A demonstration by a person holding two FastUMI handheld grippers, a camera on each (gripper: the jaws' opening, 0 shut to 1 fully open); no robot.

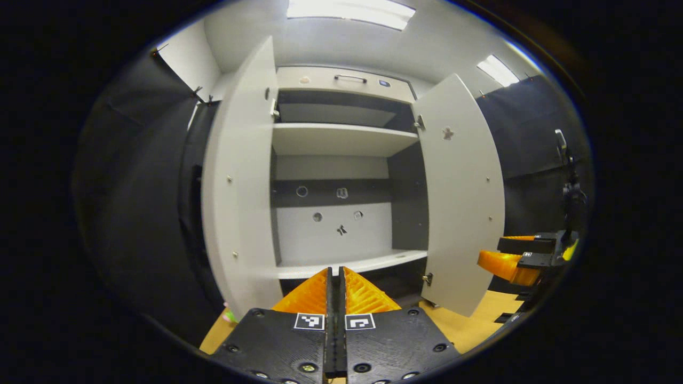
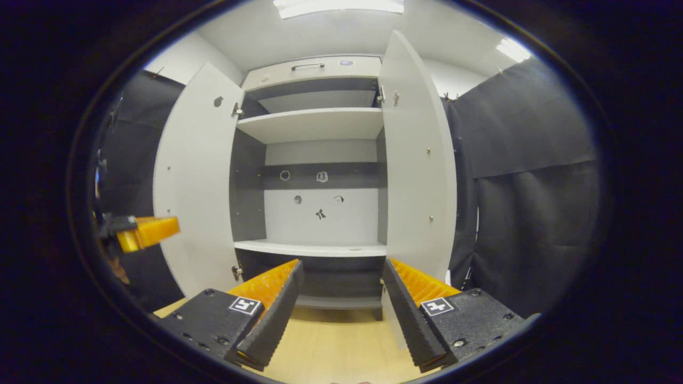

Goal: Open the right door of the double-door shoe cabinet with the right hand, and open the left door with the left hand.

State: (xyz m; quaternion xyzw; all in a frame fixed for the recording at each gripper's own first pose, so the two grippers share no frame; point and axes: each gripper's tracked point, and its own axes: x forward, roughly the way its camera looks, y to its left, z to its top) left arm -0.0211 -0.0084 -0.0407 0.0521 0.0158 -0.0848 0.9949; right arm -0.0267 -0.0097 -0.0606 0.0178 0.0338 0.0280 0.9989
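The white shoe cabinet (image 1: 341, 141) stands ahead with both doors swung open and its shelves bare. In the left gripper view the left door (image 1: 240, 186) and the right door (image 1: 464, 202) flank the opening. My left gripper (image 1: 335, 272) is shut with nothing in it, in front of the lower shelf and touching neither door. My right gripper (image 1: 512, 264) shows past the right door's edge. In the right gripper view my right gripper (image 2: 341, 265) is open. The right door (image 2: 416, 160) has its free edge just by the right finger. The left door (image 2: 197, 181) hangs open, with my left gripper (image 2: 144, 232) beside it.
A drawer with a handle (image 1: 350, 78) tops the cabinet. Black cloth walls (image 2: 533, 186) close in on both sides. The floor (image 2: 331, 341) is light wood. A dark stand (image 1: 571, 181) rises at the far right. A small coloured object (image 1: 229, 316) lies by the left door's foot.
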